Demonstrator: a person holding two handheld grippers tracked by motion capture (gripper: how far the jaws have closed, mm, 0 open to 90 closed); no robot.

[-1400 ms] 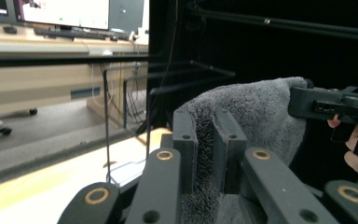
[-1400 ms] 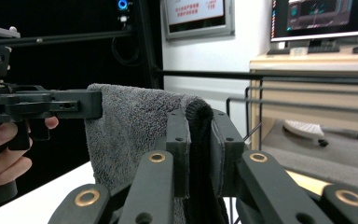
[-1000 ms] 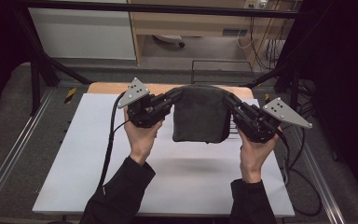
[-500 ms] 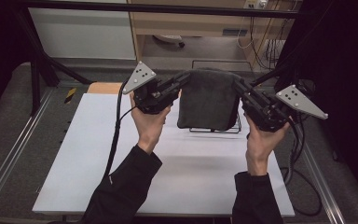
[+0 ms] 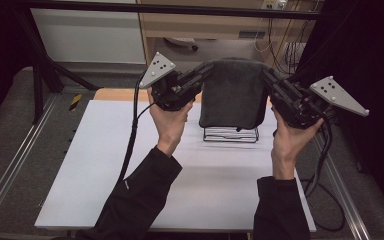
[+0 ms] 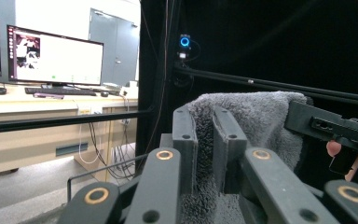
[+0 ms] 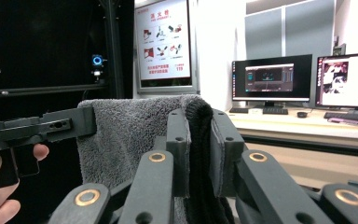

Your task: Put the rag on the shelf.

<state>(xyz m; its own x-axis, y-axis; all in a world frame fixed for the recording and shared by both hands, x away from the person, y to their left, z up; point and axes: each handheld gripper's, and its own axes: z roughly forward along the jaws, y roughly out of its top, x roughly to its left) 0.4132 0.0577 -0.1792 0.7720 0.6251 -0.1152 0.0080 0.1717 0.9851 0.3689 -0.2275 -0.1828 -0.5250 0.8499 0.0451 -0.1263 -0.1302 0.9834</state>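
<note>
We see a white tabletop (image 5: 95,165) flanked by grey floor (image 5: 10,120). Beyond the claws stand lit monitors (image 6: 56,60) on a wooden desk (image 6: 37,105), a poster (image 7: 164,35) and black curtains (image 6: 261,42).

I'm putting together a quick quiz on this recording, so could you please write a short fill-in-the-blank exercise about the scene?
1. Both grippers hold a folded grey ____ by its top corners.
2. The left gripper and the right gripper are both ____ on the towel.
3. Below the hanging towel, a black ____ rack stands on the table.
4. The towel hangs ____ the rack.

Missing words: towel; shut; wire; above
</note>
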